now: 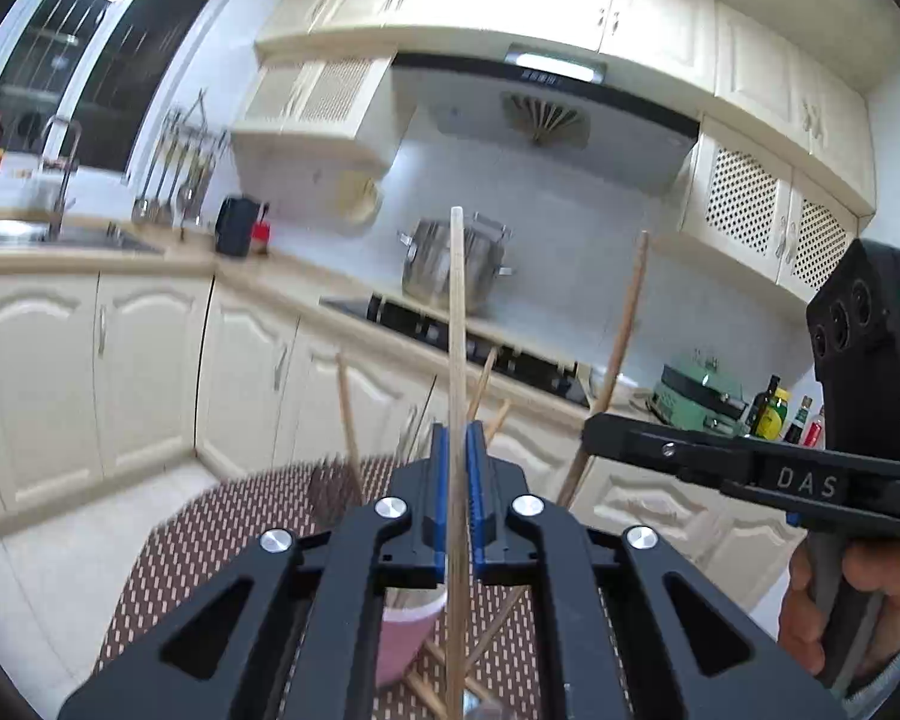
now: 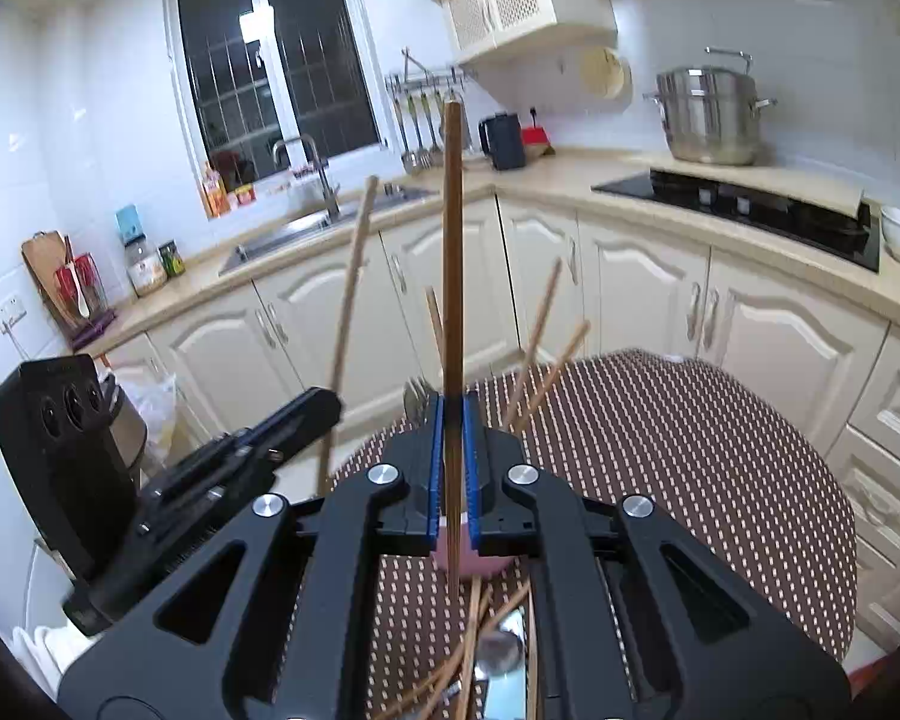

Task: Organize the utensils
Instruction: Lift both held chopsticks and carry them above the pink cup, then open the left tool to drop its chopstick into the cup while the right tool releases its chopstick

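1. Clearly each chopstick is light, stiff and thin, likely to pivot, so a mid-shaft pinch suits it.
2. Left gripper (image 1: 457,462) is clamped on a pale chopstick (image 1: 457,324) above the pink cup (image 1: 408,636).
3. Right gripper (image 2: 452,450) pinches a darker chopstick (image 2: 452,252) upright over that cup (image 2: 471,558); more sticks already stand inside it.
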A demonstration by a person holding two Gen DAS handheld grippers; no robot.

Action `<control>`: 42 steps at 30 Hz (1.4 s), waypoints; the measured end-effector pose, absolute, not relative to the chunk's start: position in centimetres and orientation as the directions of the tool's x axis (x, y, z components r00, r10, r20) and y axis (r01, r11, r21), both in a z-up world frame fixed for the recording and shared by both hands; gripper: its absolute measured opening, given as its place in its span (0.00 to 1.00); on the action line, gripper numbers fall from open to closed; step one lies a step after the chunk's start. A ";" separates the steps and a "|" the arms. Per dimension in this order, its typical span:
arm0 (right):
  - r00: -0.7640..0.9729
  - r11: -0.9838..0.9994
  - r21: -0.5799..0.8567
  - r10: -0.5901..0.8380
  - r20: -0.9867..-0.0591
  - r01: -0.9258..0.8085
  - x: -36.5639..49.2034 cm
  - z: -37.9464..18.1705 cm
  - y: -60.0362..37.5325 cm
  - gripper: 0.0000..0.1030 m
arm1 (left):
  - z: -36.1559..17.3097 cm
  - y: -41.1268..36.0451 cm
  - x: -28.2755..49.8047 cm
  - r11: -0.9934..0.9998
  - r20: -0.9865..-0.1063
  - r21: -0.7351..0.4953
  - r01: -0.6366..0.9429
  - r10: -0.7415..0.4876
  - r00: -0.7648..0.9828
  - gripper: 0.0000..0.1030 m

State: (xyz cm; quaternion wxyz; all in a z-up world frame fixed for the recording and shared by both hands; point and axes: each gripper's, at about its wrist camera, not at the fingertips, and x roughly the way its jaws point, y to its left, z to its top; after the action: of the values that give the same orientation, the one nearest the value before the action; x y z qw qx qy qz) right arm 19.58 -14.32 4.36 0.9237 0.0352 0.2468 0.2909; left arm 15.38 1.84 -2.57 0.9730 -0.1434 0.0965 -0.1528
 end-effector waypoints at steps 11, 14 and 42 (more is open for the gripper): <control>0.743 0.821 0.231 0.571 -0.349 -0.522 21.1 6.1 -13.6 0.06 | -1.1 0.7 18.1 0.933 0.080 -0.248 0.260 -0.247 0.966 0.06; 0.740 0.820 0.233 0.572 -0.355 -0.522 21.5 5.7 -13.5 0.06 | -1.6 0.7 18.8 0.936 0.110 -0.249 0.249 -0.228 0.967 0.06; 0.695 0.829 0.262 0.557 -0.454 -0.494 22.4 1.1 -12.4 0.07 | -7.3 1.3 19.5 0.930 -0.107 -0.258 0.261 -0.296 0.949 0.34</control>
State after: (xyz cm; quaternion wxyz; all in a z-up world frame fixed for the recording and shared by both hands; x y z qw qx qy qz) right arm 22.35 -12.41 1.15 0.9187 0.0597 0.2658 0.2861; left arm 19.50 1.29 -7.30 0.9798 -0.1211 0.0721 -0.1419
